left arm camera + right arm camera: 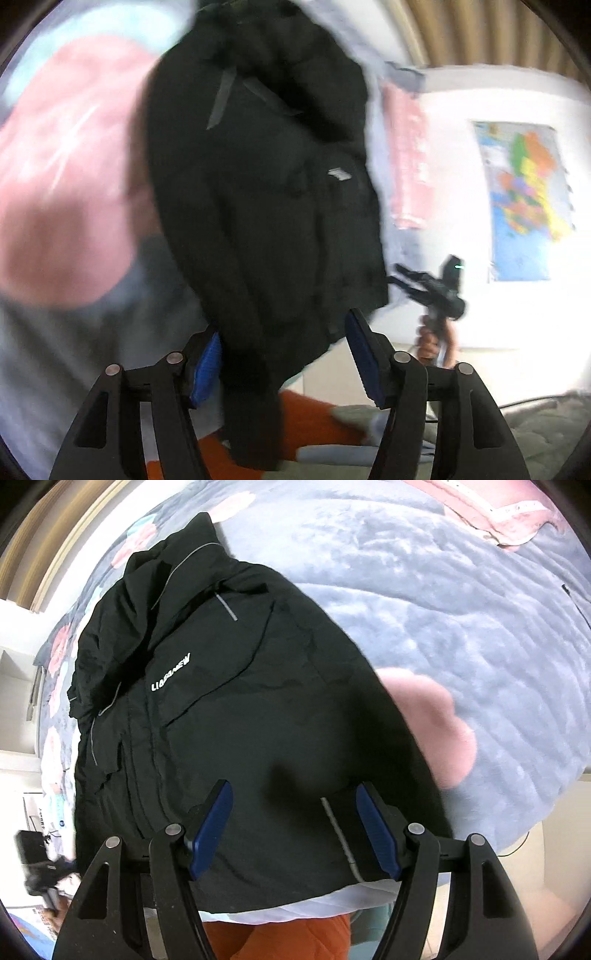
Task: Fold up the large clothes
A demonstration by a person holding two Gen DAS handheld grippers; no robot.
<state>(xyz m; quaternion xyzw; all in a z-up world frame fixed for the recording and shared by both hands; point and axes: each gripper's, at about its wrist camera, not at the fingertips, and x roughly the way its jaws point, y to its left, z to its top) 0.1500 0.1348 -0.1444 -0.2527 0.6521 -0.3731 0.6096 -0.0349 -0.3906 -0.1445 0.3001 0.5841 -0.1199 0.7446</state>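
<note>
Black zip-front nylon jacket (236,709) spread on grey-blue quilted bed (461,627), right gripper (293,834) jaws released above hem, left gripper (284,363) jaws released astride hanging jacket fabric, contact unclear.

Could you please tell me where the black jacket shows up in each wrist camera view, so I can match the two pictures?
Left wrist view: the black jacket fills the centre, top to bottom, blurred, its lower end between the left gripper fingers.
Right wrist view: the black jacket lies spread across centre-left, white chest lettering showing, its hem under the right gripper.
Shared landmark: the blue-grey blanket under it, also at the left view's lower left.
</note>
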